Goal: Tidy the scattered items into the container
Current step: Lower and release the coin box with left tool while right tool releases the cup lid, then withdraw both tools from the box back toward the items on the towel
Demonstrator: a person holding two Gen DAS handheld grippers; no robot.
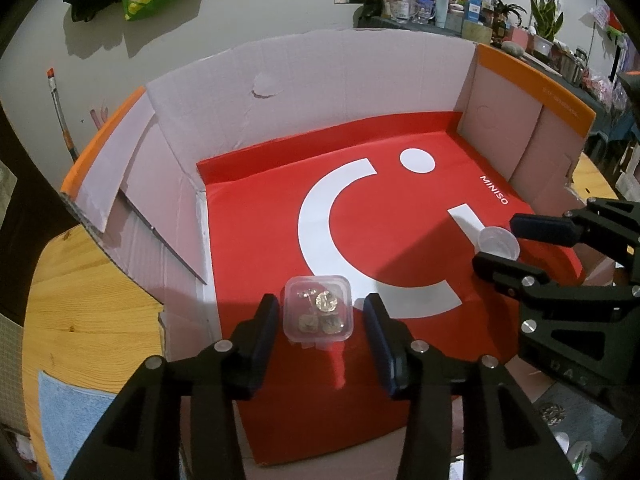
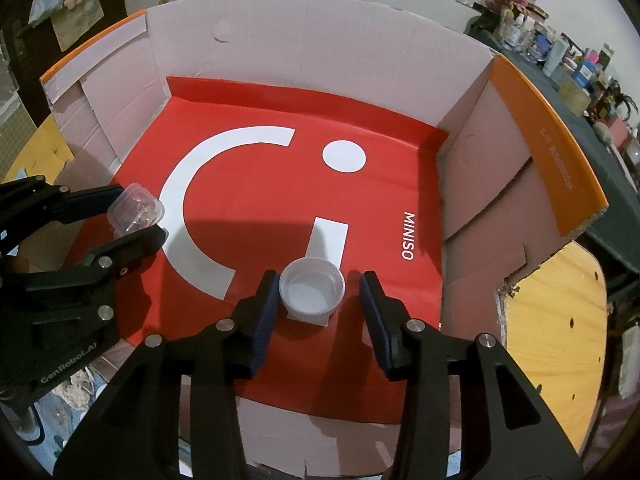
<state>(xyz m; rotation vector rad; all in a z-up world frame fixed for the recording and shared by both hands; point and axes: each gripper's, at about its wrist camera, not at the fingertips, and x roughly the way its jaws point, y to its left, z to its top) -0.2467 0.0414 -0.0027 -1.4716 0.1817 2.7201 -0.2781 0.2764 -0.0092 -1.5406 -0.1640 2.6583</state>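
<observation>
- Left wrist view: one clear square box (image 1: 318,311) on the red bag (image 1: 256,240) — left gripper (image 1: 320,320) released, pads apart.
- One round cup (image 2: 312,289) — right gripper (image 2: 318,300) also released.

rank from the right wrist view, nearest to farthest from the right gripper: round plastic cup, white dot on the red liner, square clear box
1. Round plastic cup, between the right gripper's fingers.
2. Square clear box, far left, at the left gripper.
3. White dot, farther back, right of centre.
</observation>
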